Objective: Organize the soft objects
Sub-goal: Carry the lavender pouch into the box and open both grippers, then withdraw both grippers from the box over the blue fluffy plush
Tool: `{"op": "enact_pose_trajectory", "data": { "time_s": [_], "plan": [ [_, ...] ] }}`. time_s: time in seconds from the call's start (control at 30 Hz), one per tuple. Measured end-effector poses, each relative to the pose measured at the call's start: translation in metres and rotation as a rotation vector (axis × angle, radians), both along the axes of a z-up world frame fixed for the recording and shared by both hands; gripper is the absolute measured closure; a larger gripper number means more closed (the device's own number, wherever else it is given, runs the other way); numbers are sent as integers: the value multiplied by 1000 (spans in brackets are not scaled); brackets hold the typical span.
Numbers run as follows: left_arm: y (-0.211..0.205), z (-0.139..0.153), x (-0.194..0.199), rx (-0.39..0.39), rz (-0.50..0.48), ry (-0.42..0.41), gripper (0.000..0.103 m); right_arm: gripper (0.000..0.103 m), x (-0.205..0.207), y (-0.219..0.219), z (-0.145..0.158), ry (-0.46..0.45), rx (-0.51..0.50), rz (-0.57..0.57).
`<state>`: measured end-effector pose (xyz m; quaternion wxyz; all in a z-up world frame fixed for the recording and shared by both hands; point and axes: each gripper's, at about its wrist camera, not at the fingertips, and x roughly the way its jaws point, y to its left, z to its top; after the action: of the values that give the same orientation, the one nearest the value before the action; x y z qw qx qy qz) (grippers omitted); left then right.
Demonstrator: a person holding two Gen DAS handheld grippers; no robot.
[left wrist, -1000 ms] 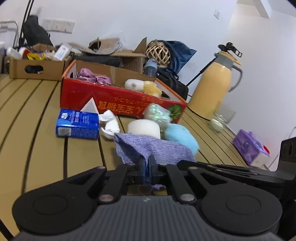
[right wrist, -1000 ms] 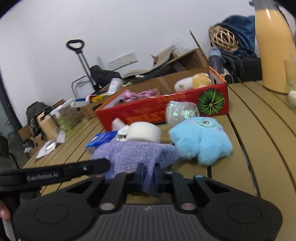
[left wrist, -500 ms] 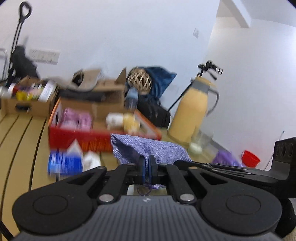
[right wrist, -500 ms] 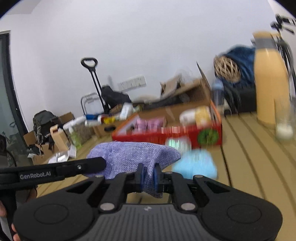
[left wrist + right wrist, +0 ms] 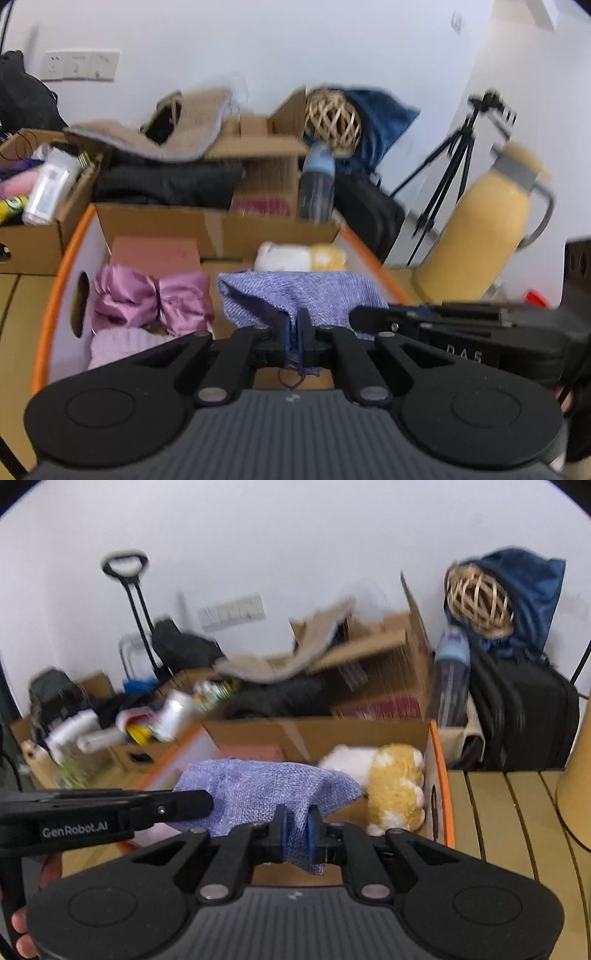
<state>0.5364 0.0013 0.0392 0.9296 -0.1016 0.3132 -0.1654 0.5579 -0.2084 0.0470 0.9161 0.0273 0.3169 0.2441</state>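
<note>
White wall and stacked cartons form the background; a slatted wooden table (image 5: pixel 517 812) carries an orange-rimmed cardboard box (image 5: pixel 48 295). Left gripper (image 5: pixel 294 334) and right gripper (image 5: pixel 295 829) reach level over the box's near edge, side by side, each clenched on one edge of a coarse-woven lilac cloth (image 5: pixel 299 291), which hangs draped above the box interior. Inside lie a glossy pink satin bundle (image 5: pixel 147 295) at left and a fluffy white-and-yellow plush (image 5: pixel 388 779) at far right. A smooth yellow jug (image 5: pixel 480 229) stands on the right.
</note>
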Motion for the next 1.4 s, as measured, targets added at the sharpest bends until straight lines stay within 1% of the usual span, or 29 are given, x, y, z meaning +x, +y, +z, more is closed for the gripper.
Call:
{"op": "enact_pose_trajectory", "data": {
  "time_s": [0.07, 0.13, 0.17, 0.2, 0.23, 0.27, 0.3, 0.37, 0.4, 0.47, 0.57, 0.6, 0.63, 0.67, 0.73, 0.77, 0.8, 0.83, 0.9, 0.93, 1.0, 1.03, 1.13, 1.27, 1.37, 1.4],
  "plan": [
    [-2, -14, 4, 27, -11, 19, 97, 92, 10, 1, -14, 33, -9, 9],
    [-1, -26, 5, 47, -22, 40, 95, 90, 14, -1, -26, 69, -1, 10],
    [0, -28, 6, 54, -23, 53, 91, 89, 14, -1, -32, 89, -5, 16],
    [0, -30, 6, 64, -18, 63, 85, 87, 16, 0, -36, 101, -16, 22],
    [3, -30, 4, 70, -12, 56, 63, 85, 16, 2, -39, 108, -32, 27],
    [5, -29, -1, 72, -9, 37, 51, 82, 16, 4, -41, 116, -51, 31],
    [6, -27, -8, 84, -1, 13, 51, 73, 16, 5, -43, 128, -69, 37],
    [10, -22, -20, 98, -10, 3, 50, 70, 13, 3, -41, 123, -63, 31],
    [11, -17, -23, 100, -17, -2, 49, 66, 12, 0, -38, 131, -51, 32],
    [15, -4, -36, 118, -8, -29, 47, 64, 6, -6, -25, 132, -34, 21],
    [25, 28, -57, 137, 20, -80, 45, 64, -15, -11, 8, 65, -54, 21],
    [29, 43, -67, 137, 31, -107, 45, 64, -24, -14, 22, 37, -57, 20],
    [32, 57, -77, 141, 40, -134, 41, 63, -35, -18, 38, 6, -61, 20],
    [35, 71, -88, 147, 49, -164, 33, 62, -48, -21, 54, -28, -66, 19],
    [39, 96, -115, 152, 62, -235, 23, 54, -75, -29, 85, -102, -78, 8],
    [40, 104, -129, 153, 64, -268, 22, 51, -87, -33, 98, -136, -81, 3],
    [41, 109, -143, 162, 65, -295, 21, 46, -102, -37, 110, -172, -81, -2],
    [40, 114, -154, 173, 74, -308, 21, 43, -115, -41, 119, -203, -81, -4],
    [38, 121, -175, 188, 90, -320, 20, 42, -138, -45, 131, -239, -82, -8],
    [37, 123, -185, 194, 93, -330, 18, 41, -147, -46, 134, -248, -83, -7],
    [34, 127, -212, 210, 110, -369, 11, 38, -167, -48, 138, -265, -83, -5],
    [33, 126, -228, 219, 124, -394, 5, 36, -178, -49, 138, -282, -82, -8],
    [30, 119, -275, 236, 143, -450, 3, 31, -221, -51, 129, -346, -74, -17],
    [26, 102, -339, 249, 169, -493, 0, 26, -285, -54, 105, -405, -68, -12],
    [22, 81, -388, 252, 198, -505, 0, 20, -331, -56, 87, -439, -76, -14],
    [20, 74, -400, 254, 197, -504, 0, 16, -346, -57, 80, -450, -80, -13]
  ]
}}
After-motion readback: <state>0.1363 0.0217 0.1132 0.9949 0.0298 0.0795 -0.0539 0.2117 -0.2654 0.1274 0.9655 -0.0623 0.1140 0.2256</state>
